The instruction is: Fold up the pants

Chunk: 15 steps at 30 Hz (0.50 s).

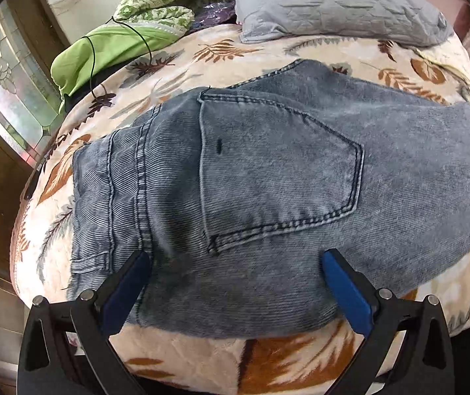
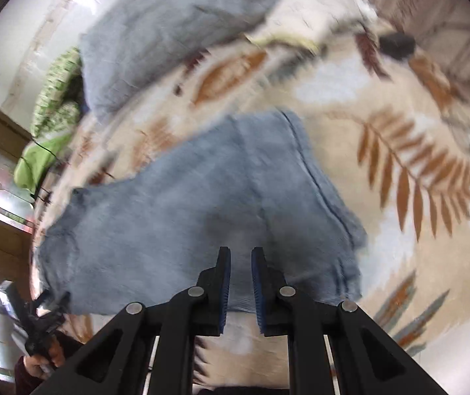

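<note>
Grey-blue jeans lie folded on a leaf-patterned blanket, back pocket facing up. My left gripper is open and empty, its blue fingers spread wide just above the near edge of the jeans. In the blurred right wrist view the jeans form a folded stack. My right gripper hovers over their near edge, jaws narrowly apart with nothing between them. The left gripper shows at the lower left there, held in a hand.
A grey pillow lies at the head of the bed, also in the right wrist view. Green clothes with a black cable are piled at the far left. A dark object lies on the blanket. A window is at left.
</note>
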Motion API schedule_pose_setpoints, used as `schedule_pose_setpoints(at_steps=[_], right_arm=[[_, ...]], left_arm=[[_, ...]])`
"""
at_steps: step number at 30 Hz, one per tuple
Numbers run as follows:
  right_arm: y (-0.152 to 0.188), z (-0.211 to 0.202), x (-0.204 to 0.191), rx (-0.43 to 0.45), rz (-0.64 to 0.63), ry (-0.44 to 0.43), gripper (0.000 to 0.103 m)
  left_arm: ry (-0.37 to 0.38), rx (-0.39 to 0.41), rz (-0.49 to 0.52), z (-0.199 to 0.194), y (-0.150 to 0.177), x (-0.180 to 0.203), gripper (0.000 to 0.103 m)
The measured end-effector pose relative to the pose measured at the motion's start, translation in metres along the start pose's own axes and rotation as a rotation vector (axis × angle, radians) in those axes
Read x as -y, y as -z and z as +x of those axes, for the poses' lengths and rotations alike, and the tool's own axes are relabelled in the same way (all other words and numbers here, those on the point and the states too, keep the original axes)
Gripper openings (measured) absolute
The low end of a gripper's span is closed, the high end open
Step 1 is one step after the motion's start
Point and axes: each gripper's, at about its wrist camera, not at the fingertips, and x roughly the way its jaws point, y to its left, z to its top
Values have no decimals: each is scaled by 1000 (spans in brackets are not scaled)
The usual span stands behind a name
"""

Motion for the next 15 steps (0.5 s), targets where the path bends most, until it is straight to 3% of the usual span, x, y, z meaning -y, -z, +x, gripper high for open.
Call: schedule_pose_setpoints(at_steps=[1, 6, 9, 12, 15], right_arm=[[7, 11, 8, -45, 17, -11, 15], [13, -2, 9, -12, 8, -37, 15], [10, -16, -4, -1, -7, -53, 15], [3, -39, -27, 57, -18, -107, 15], [6, -60, -64, 124, -76, -160, 15]], left_arm=[[-3, -3, 7, -1, 1, -2, 103], [-6, -12, -2, -10, 6, -15, 103], [-32, 46, -9, -33, 14, -30, 103], [-89, 114, -60, -60, 20, -66, 103], [-147, 155, -203, -84, 21, -126, 103]])
